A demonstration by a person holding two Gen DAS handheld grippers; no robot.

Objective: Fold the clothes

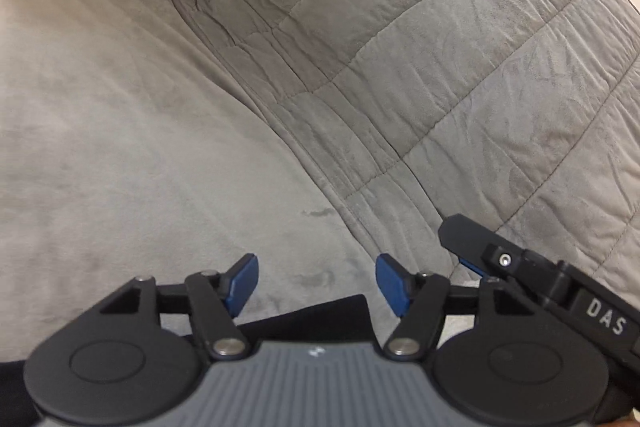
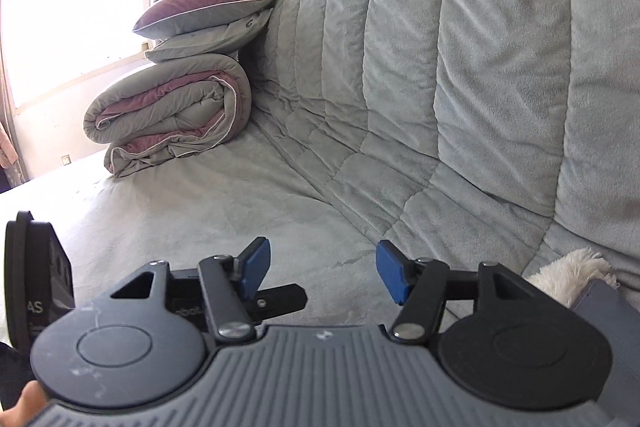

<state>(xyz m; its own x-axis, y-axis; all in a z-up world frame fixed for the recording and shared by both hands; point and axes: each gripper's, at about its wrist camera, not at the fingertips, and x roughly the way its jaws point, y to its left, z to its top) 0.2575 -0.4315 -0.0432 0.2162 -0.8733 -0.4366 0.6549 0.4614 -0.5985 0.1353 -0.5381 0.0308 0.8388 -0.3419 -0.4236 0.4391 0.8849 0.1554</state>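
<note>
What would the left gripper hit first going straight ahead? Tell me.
Likely the sofa seat: the open left gripper points slightly down at bare cushion, nothing between its pads. Depth is unclear.

A dark garment (image 1: 320,315) lies mostly hidden behind the left gripper (image 1: 317,283).

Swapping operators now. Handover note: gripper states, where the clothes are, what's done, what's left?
Left gripper: jaws open, nothing between them, over the grey sofa seat.
Right gripper: jaws open, empty, close beside the left one.
Clothes: a dark garment lies under the left gripper, mostly hidden by its body; whether it is folded cannot be told. A white fluffy item and a purple-grey piece sit at the right edge of the right wrist view.
Rolled quilt and pillows at the far end.
Done: nothing provable. Left: check the dark garment, then handle the rest.
</note>
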